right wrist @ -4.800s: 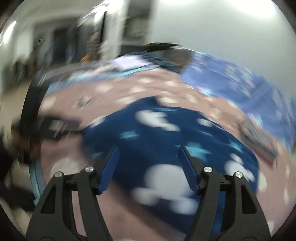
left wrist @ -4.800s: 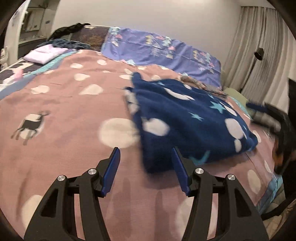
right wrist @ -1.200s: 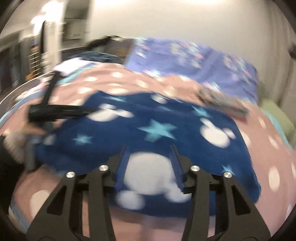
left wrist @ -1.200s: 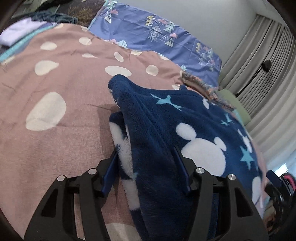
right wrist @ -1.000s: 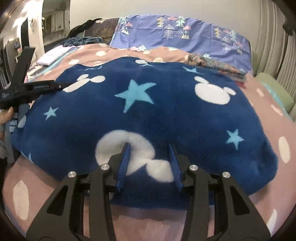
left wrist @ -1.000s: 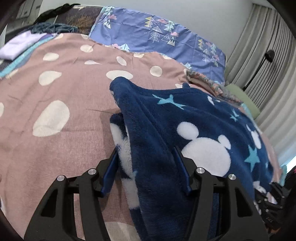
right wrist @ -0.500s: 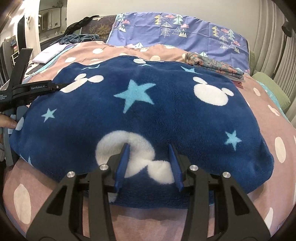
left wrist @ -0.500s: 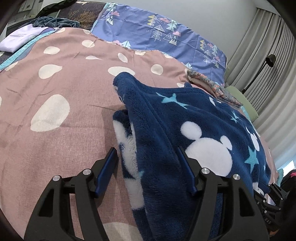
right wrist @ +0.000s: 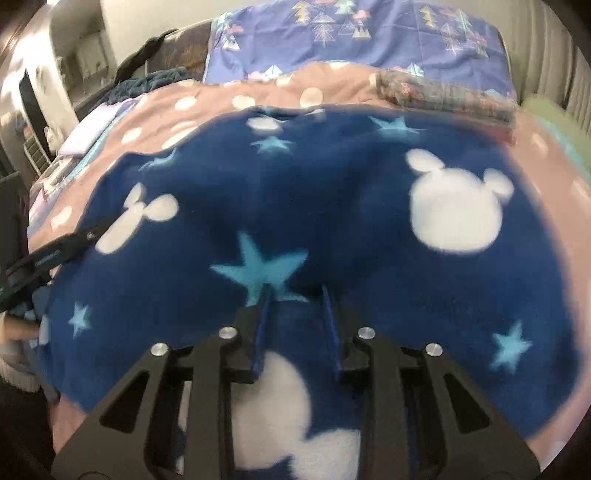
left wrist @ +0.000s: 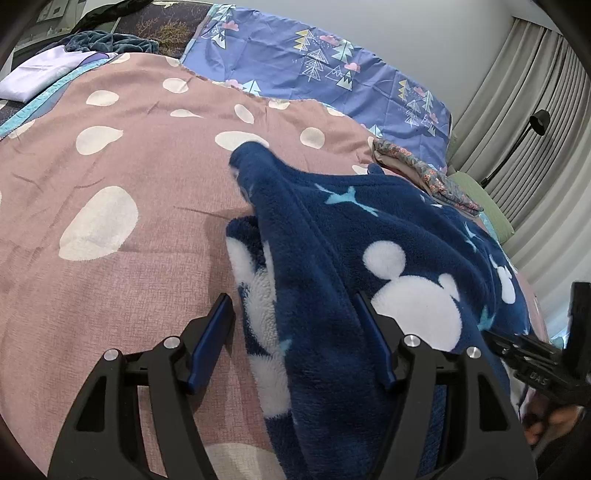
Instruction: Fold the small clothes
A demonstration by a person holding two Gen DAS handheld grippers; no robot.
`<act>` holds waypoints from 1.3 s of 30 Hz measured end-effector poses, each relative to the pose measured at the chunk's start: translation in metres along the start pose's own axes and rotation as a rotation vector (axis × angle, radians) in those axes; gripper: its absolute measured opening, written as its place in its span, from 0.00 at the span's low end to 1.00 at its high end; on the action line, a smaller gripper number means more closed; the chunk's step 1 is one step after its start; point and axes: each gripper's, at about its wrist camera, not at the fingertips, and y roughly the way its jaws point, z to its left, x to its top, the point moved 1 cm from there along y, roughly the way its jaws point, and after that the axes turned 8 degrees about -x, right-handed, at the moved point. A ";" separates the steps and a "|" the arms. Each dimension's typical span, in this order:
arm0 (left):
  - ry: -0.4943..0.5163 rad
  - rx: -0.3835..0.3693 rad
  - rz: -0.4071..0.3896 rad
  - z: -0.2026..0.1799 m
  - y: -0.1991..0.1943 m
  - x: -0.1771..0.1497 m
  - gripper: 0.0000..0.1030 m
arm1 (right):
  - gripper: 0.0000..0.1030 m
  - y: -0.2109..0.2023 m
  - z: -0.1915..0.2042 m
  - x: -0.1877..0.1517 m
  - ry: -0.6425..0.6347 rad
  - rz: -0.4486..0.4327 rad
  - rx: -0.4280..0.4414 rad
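On pink spotted bedspread point(left wrist: 110, 177), navy fleece garment point(left wrist: 369, 229), right hand-held gripper point(right wrist: 295, 295) pinching it

You face a bed under a dusty-pink spotted cover point(left wrist: 155, 258), with a blue pillowcase printed with trees point(left wrist: 325, 70) at twelve o'clock against a plain pale wall point(left wrist: 424, 33). Grey pleated curtains point(left wrist: 535, 122) hang at two o'clock behind a black floor lamp point(left wrist: 537, 120). At ten o'clock, a folded lilac cloth point(left wrist: 40, 74) lies beside dark bedding point(left wrist: 110, 40).
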 end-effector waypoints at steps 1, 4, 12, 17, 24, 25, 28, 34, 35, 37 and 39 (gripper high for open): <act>-0.001 0.000 0.000 0.000 0.000 0.000 0.66 | 0.26 -0.005 0.002 0.001 -0.025 -0.006 -0.009; -0.006 -0.003 0.001 0.000 0.001 -0.001 0.67 | 0.27 -0.018 0.002 0.016 -0.010 0.009 0.021; -0.008 -0.006 0.001 -0.001 0.001 -0.001 0.67 | 0.26 0.070 0.000 0.116 0.066 0.091 -0.021; -0.006 -0.008 0.002 -0.005 0.004 -0.004 0.68 | 0.27 0.102 -0.003 0.114 0.057 0.126 0.017; -0.010 -0.009 0.006 -0.007 0.004 -0.004 0.69 | 0.35 0.074 -0.015 0.111 0.083 0.051 0.095; -0.012 -0.011 0.005 -0.007 0.005 -0.003 0.69 | 0.38 0.058 -0.013 0.108 0.078 0.015 0.081; -0.027 -0.026 0.013 -0.008 0.007 -0.002 0.70 | 0.44 -0.008 0.016 0.085 -0.070 -0.118 0.139; -0.077 -0.085 0.018 0.000 0.018 0.022 0.70 | 0.58 -0.100 0.130 -0.058 -0.647 -0.324 0.221; -0.076 -0.085 0.022 0.001 0.020 0.025 0.70 | 0.58 -0.108 0.148 -0.083 -0.743 -0.380 0.192; -0.056 -0.075 0.045 -0.001 0.028 0.031 0.70 | 0.58 -0.113 0.173 -0.110 -0.862 -0.470 0.142; -0.050 -0.076 0.060 0.003 0.029 0.035 0.70 | 0.59 -0.111 0.194 -0.122 -0.922 -0.486 0.119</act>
